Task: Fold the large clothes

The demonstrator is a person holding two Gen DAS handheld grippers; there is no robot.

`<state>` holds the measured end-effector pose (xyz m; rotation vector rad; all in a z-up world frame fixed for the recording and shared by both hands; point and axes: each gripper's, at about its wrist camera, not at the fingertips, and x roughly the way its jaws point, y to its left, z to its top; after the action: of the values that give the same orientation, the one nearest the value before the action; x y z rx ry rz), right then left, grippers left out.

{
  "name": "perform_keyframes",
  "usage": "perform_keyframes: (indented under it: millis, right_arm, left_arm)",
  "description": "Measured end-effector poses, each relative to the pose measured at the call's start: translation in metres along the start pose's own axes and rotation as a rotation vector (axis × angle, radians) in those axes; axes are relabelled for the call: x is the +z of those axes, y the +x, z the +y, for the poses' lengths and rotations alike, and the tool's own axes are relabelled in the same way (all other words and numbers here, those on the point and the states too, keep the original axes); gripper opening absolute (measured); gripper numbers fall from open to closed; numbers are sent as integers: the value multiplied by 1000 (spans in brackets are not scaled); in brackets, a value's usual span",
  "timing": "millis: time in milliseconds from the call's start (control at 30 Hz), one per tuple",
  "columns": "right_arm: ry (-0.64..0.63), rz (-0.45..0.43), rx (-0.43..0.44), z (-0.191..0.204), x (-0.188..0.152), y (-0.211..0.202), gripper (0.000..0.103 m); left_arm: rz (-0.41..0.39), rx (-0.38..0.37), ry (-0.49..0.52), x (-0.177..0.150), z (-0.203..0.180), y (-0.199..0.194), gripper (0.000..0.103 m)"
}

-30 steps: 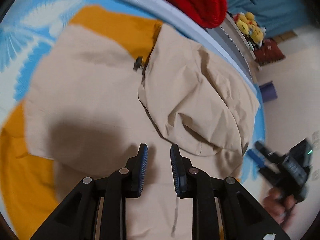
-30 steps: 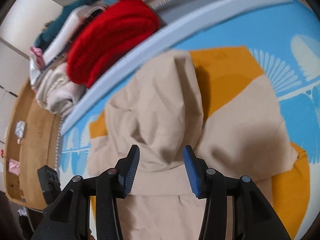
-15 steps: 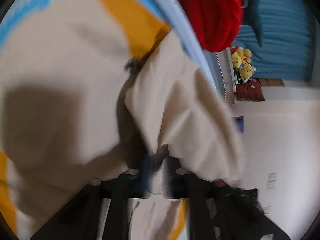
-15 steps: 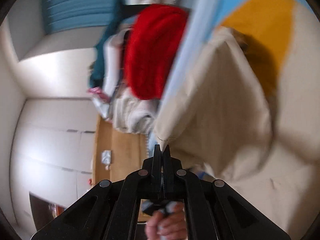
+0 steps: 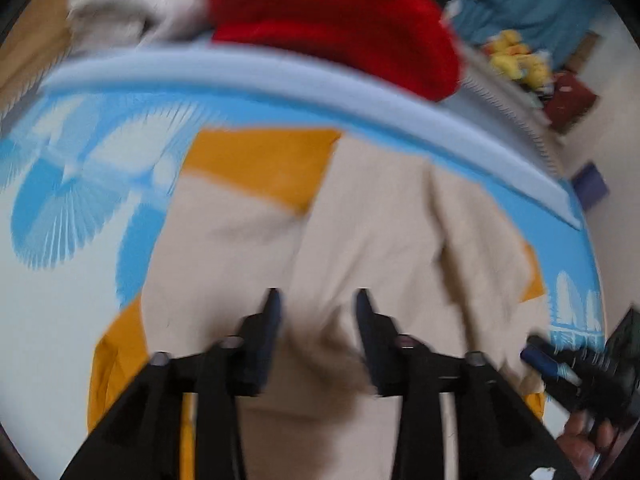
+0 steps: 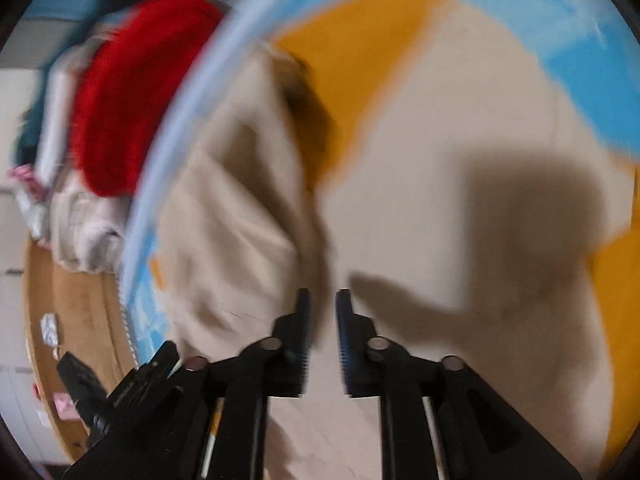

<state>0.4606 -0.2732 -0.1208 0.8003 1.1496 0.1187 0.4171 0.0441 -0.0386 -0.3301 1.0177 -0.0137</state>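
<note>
A large beige garment [image 5: 372, 240] with orange panels [image 5: 260, 160] lies spread on a blue and white patterned bed cover [image 5: 80, 200]. My left gripper [image 5: 318, 308] hovers over its middle. The jaws are opening and nothing is pinched between them. The right wrist view shows the same beige garment [image 6: 460, 152], with a folded-over flap [image 6: 232, 220] on its left. My right gripper [image 6: 323, 304] is just above the flap's edge. Its jaws are opening too, and the pads are clear of the cloth. The picture is blurred by motion.
A red knitted garment [image 5: 340, 20] and pale folded clothes [image 5: 132, 4] are piled beyond the bed's light blue edge [image 5: 280, 80]. My right gripper [image 5: 560, 360] shows at the lower right, with a hand below it. A wooden floor [image 6: 76, 304] runs alongside the bed.
Half a second ago both grippers were shut on the beige cloth and carrying it. Now both have parted and let go, and the flap lies on the garment. The left gripper has risen.
</note>
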Motion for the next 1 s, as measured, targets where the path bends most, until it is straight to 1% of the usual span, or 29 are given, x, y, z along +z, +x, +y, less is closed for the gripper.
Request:
perform_keyframes:
  millis: [33,67,133,200,233,267,300,333,367,400,433,467,500,567,600,633,667,700,733,767,833,900,933,967,1000]
  right_arm:
    - [-36,-55,12,8,5,-6,48]
    - [-51,-75,21,11,7,-6,59]
    - [-61,-57,59,15,13,4,60]
    - [-30,11,86,14,11,33,60]
    - [-23,31,94,10,9,37,57]
    - [-26,49,112,11,7,45,38]
    - [-45,63,130,11,5,54,21]
    - [-48,57,146,10,4,56,3]
    - [-15,6,165,4,2,51,1]
    - [49,-65,153,-5,-1,42,1]
    - [106,-116,109,-14,-3,37,1]
    - [159,-133,56,-23,-7,34,1]
    - [218,-97,0,-34,-13,39,1]
    - [290,-31,-11,-45,-20,51,2]
    - [280,-22,-19,-45,-20,52,2]
    - [252,-19,-39,-39,-19,52,5]
    - [224,-31,-73,-31,-17,48,12]
    - [208,-50,-103,-25,-16,43,15]
    - [187,-90,-142,-17,-15,33,19]
    - [159,-157,-180,-7,-15,19,19]
    - [96,-273,-206,13,-14,-6,20]
    - [37,-335,-162,29,-11,-16,20]
    - [-12,-334,-114,36,-11,-13,23]
    - [-55,-287,-67,42,-10,-2,28]
    - [-77,-201,-27,44,-9,16,31]
  left_arm:
    - [2,-45,27,-2,-7,2,41]
    - [25,-91,48,-5,-13,8,41]
    - [71,-126,61,-14,-14,21,41]
    - [117,-145,69,-22,-19,33,41]
    - [151,-146,71,-28,-19,42,41]
    - [181,-144,71,-33,-19,50,41]
    - [208,-139,75,-38,-20,58,41]
    - [236,-118,85,-43,-22,63,41]
    - [258,-90,88,-47,-19,68,40]
    - [280,-72,81,-49,-14,73,32]
    - [305,-69,66,-50,-10,77,26]
    - [326,-65,52,-49,-5,79,26]
    - [339,-61,38,-47,-2,79,26]
    - [361,-58,20,-42,1,75,26]
    - [374,-58,24,-37,1,70,26]
    - [377,-59,37,-35,-2,66,26]
    - [370,-55,55,-30,-5,59,26]
    - [348,-47,71,-25,-5,47,27]
    - [308,-44,79,-18,-4,34,30]
    - [273,-49,77,-11,0,25,31]
    - [193,-66,54,1,5,8,33]
    - [133,-106,24,7,10,5,33]
    - [128,-114,26,7,9,13,33]
    - [129,-111,32,3,10,21,33]
    - [142,-84,43,-4,12,36,33]
